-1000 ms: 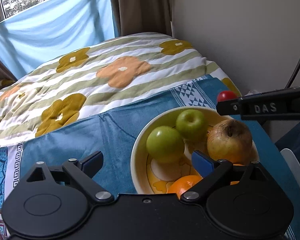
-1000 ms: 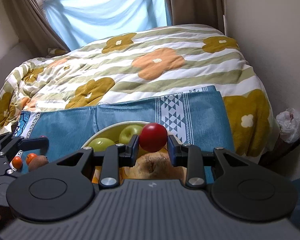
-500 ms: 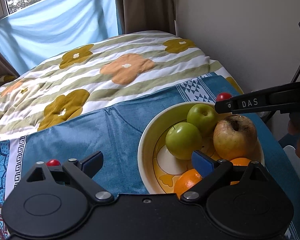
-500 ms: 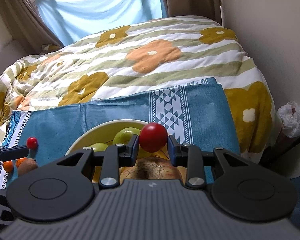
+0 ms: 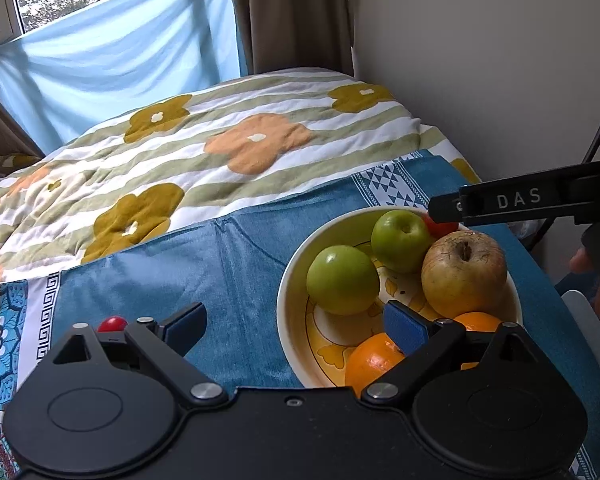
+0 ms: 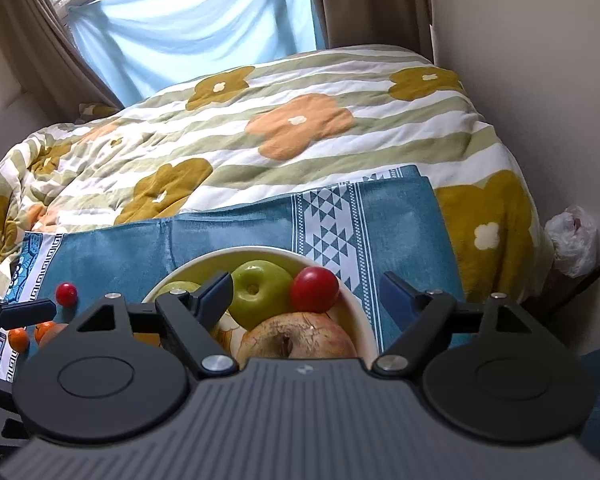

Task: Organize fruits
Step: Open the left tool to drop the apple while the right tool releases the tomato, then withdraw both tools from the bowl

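Note:
A yellow bowl point(image 5: 327, 224) on a blue cloth point(image 5: 180, 272) holds two green apples point(image 5: 341, 280), a brownish apple point(image 5: 463, 272) and oranges point(image 5: 371, 364). My right gripper point(image 6: 307, 284) hovers over the bowl's point(image 6: 351, 308) far side with its jaws opening. A red tomato point(image 6: 315, 289) lies between them on the bowl's edge beside a green apple point(image 6: 258, 286), and neither pad touches it. My left gripper point(image 5: 294, 316) stands open at the bowl's near left rim, holding nothing. Another small red tomato point(image 6: 66, 294) lies on the cloth to the left.
Small oranges point(image 6: 18, 338) lie on the cloth at the far left. A flowered quilt point(image 5: 240, 144) covers the bed behind. A wall stands close on the right, with a plastic bag point(image 6: 573, 236) at its foot. A hand point(image 5: 579, 260) shows at the right edge.
The right gripper's jaws have spread apart and let go of the red tomato, which now rests in the bowl. The left gripper stays open and has hardly moved.

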Available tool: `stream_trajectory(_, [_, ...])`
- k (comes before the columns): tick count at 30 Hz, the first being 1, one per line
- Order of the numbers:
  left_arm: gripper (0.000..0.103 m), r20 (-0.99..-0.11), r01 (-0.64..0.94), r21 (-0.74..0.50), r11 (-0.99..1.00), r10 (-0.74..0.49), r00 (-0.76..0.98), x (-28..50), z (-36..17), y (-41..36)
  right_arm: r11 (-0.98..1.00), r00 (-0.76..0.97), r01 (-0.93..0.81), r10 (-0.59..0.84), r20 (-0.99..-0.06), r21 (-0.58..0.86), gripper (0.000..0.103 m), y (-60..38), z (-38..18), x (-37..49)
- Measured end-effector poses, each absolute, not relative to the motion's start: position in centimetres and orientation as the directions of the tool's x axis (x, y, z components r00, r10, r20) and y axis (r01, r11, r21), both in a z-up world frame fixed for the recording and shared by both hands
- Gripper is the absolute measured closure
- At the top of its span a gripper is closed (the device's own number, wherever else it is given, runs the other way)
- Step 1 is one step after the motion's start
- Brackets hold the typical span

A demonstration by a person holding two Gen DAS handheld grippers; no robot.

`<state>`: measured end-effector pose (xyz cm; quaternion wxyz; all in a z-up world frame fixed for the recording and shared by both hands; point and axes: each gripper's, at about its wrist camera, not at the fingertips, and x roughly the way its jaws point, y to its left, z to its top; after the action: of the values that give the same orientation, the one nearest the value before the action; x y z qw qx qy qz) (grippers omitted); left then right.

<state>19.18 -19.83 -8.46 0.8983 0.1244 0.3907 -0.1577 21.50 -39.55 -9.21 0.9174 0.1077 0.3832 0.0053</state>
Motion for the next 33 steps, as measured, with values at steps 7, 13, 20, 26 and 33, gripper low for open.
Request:
stream_trajectory(7, [0.006, -0.717, 0.351, 0.100, 0.931, -0.177, 0.674, 17.3, -7.0, -19.5, 0.980, 0.717, 0.063, 0.087, -0.692, 0.189, 0.008, -39.6, -7.7, 19.6])
stream_trajectory(13, [0.006, -0.688, 0.311, 0.110, 0.944, -0.154, 0.710, 14.6, -5.3, -18.9, 0.983, 0.728, 0.016, 0.115, -0.676, 0.185, 0.004, -39.0, -6.2, 17.4])
stream_trajectory(20, [0.005, -0.651, 0.237, 0.096, 0.967, -0.119, 0.750, 11.0, -3.3, -17.4, 0.992, 0.773, -0.031, 0.103, -0.626, 0.125, 0.000, -37.6, -4.3, 14.1])
stream_trajectory(26, [0.005, -0.617, 0.143, 0.106, 0.984, -0.048, 0.785, 7.9, -1.8, -15.5, 0.991, 0.765, -0.096, 0.132, -0.630, 0.090, 0.000, -36.3, -2.8, 12.3])
stream_trajectory(33, [0.004, -0.617, 0.025, 0.119, 0.993, 0.055, 0.785, 5.7, -1.2, -12.1, 0.982, 0.764, -0.181, 0.172, -0.622, 0.049, 0.000, -33.4, -2.0, 10.7])
